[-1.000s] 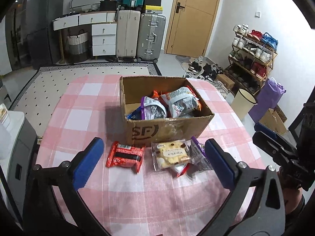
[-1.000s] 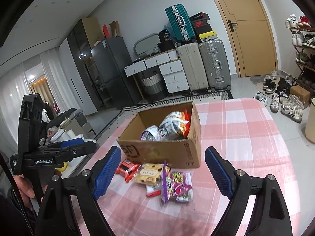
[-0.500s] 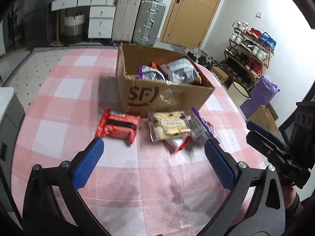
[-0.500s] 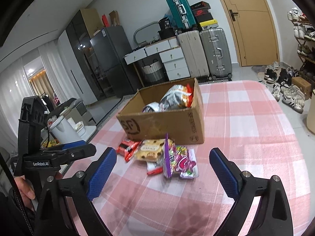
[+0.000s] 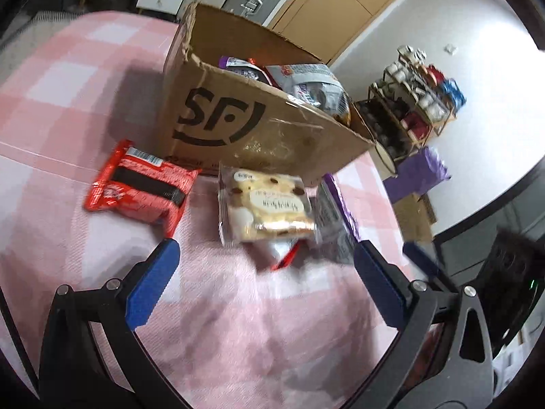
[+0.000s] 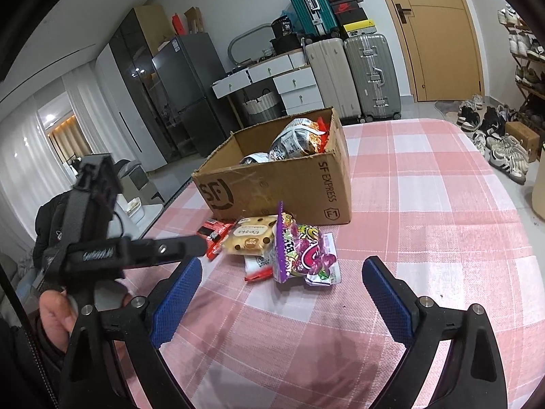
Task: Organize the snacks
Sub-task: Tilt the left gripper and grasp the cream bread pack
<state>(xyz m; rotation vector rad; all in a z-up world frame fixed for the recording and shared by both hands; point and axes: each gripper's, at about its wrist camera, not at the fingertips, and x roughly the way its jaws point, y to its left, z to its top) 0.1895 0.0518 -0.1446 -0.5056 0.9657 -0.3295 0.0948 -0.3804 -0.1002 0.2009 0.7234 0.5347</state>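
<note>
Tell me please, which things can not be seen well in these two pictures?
- Left wrist view: motion blur makes the print on the cream biscuit pack unreadable.
- Both views: the red-and-white packet lies mostly under other snacks.
- Both views: the cardboard box walls hide its bottom and the lower bags.
- Right wrist view: the red wafer pack is partly behind the left gripper.

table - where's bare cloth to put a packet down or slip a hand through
Free: the checked tablecloth right of the cardboard box up to the table's far edge, and the strip between the purple candy bag and the right gripper. Crowded: the box front, where the red wafer pack, cookie pack and candy bag bunch together.
</note>
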